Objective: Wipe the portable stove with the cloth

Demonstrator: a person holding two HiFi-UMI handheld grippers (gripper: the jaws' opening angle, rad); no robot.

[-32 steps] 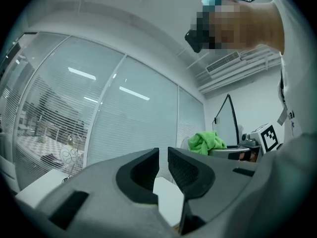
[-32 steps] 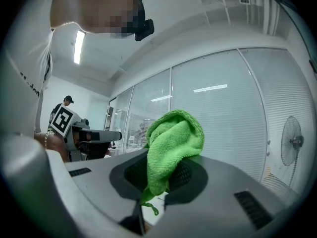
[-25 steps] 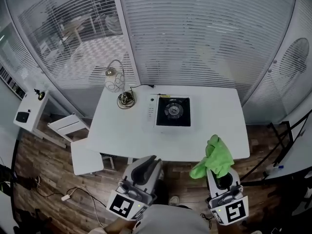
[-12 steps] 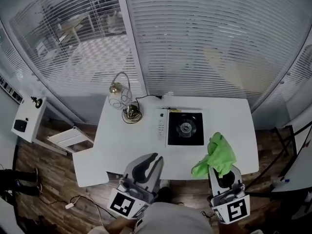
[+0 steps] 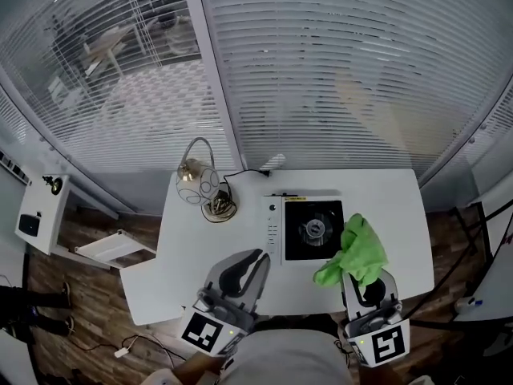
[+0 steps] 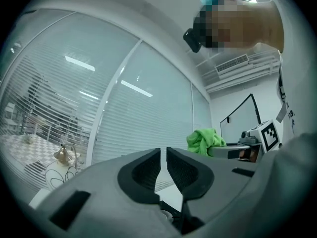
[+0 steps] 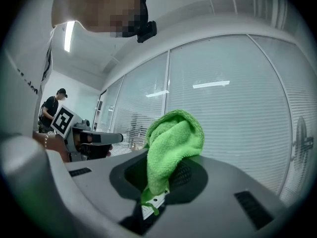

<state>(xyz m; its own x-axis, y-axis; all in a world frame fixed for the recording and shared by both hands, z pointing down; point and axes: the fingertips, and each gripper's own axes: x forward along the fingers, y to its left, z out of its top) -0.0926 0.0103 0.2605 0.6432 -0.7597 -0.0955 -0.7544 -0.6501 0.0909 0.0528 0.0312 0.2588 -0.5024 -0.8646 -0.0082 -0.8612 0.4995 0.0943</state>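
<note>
Since the right gripper pinches the cloth by one edge, with the bulk bunched above its jaws, the wipe should go best if it tips forward and down so the loose folds (not the jaw tips) meet the stove, then sweeps flat across the black top. Its jaws are clamped on the cloth, which hangs over the stove's near right corner; contact is unclear. The left gripper has its jaws pressed almost together, only a slit between, holding nothing. It hovers over the table's near edge, left of the stove.
</note>
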